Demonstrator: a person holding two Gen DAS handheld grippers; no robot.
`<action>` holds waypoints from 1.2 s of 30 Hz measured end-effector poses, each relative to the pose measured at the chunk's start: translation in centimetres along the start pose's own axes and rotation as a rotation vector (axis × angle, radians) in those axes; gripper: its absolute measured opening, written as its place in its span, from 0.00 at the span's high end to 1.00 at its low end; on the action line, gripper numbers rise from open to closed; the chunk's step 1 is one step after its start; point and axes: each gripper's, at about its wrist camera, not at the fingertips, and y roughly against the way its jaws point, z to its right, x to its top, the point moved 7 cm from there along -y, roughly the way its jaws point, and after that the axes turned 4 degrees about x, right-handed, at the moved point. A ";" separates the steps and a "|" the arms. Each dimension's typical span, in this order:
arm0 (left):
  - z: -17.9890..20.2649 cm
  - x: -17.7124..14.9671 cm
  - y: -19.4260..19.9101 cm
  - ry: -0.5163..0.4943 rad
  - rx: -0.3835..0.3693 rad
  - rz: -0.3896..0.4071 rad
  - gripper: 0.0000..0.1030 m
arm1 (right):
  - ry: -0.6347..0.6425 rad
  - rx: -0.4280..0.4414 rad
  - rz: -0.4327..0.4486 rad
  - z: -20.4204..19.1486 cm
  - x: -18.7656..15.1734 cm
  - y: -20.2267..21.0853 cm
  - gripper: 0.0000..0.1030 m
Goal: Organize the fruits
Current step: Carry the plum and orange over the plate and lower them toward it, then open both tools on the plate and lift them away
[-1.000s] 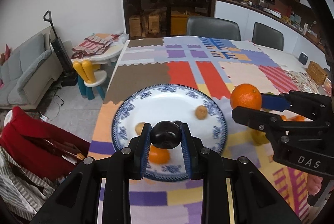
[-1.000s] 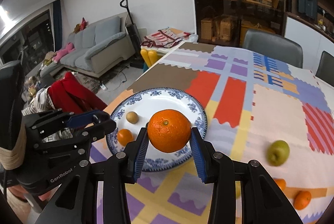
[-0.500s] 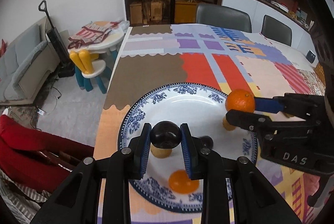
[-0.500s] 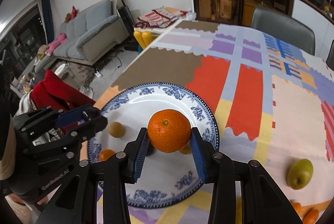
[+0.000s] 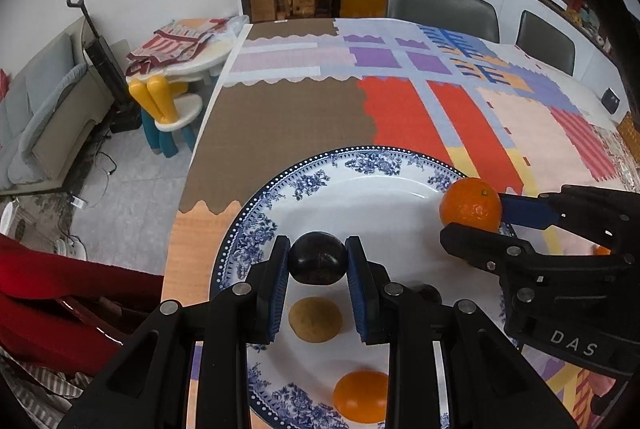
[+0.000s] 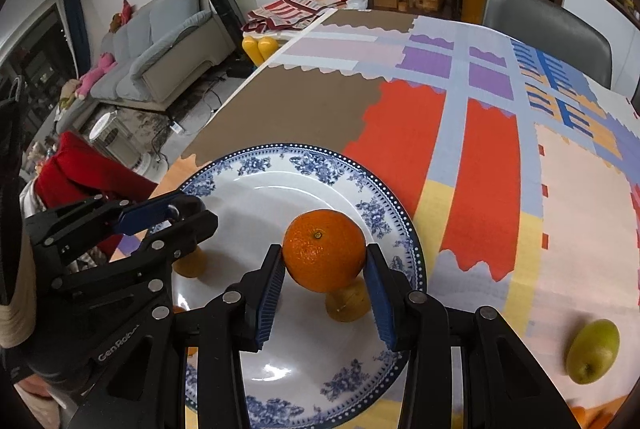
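A blue-patterned white plate (image 5: 372, 165) (image 6: 280, 159) lies near the table's left edge. My left gripper (image 5: 318, 263) is shut on a dark plum (image 5: 318, 261) just over the plate. Under it rest a small tan fruit (image 5: 315, 319) and a small orange (image 5: 360, 395). My right gripper (image 6: 325, 261) is shut on a large orange (image 6: 324, 255) (image 5: 470, 205) above the plate's right half, with another tan fruit (image 6: 348, 303) beneath it. In the right wrist view the left gripper (image 6: 176, 217) comes in from the left over a tan fruit (image 6: 190, 265).
A green apple (image 6: 592, 351) lies on the patchwork tablecloth (image 6: 480, 157) right of the plate. Two grey chairs (image 5: 440, 7) stand at the far side. A red garment (image 5: 60, 293) hangs off the left table edge; a small children's table (image 5: 180, 57) stands beyond.
Both grippers have come forward and lower over the plate, each keeping hold of its fruit. The plate now fills more of both views.
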 end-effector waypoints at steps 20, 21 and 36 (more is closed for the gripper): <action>0.4 -0.8 4.1 0.009 0.048 0.062 0.63 | 0.009 -0.007 0.070 0.3 -0.8 3.1 0.52; 0.6 -0.9 4.7 0.007 0.046 0.071 0.62 | 0.016 -0.012 0.085 0.3 -1.0 3.8 0.52; 6.4 -2.7 13.9 -0.016 -0.002 0.221 0.47 | 0.051 -0.054 0.255 1.2 -5.6 14.2 0.44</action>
